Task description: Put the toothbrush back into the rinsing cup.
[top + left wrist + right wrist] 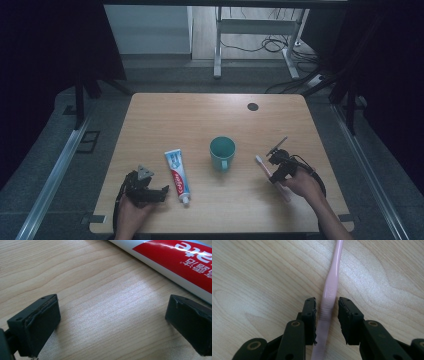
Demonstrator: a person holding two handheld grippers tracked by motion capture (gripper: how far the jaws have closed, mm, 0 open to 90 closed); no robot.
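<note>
High view: light wooden table (200, 115) on grey floor (75, 165), dark surroundings.

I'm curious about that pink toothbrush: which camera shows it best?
The right gripper view: the toothbrush handle lies large between the right gripper jaws. The high view shows it whole but tiny.

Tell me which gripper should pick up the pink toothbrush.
Right. The right gripper already straddles the toothbrush handle, with small gaps visible beside each pad. The left gripper stands wide open over bare table beside the toothpaste tube, farther away.
</note>
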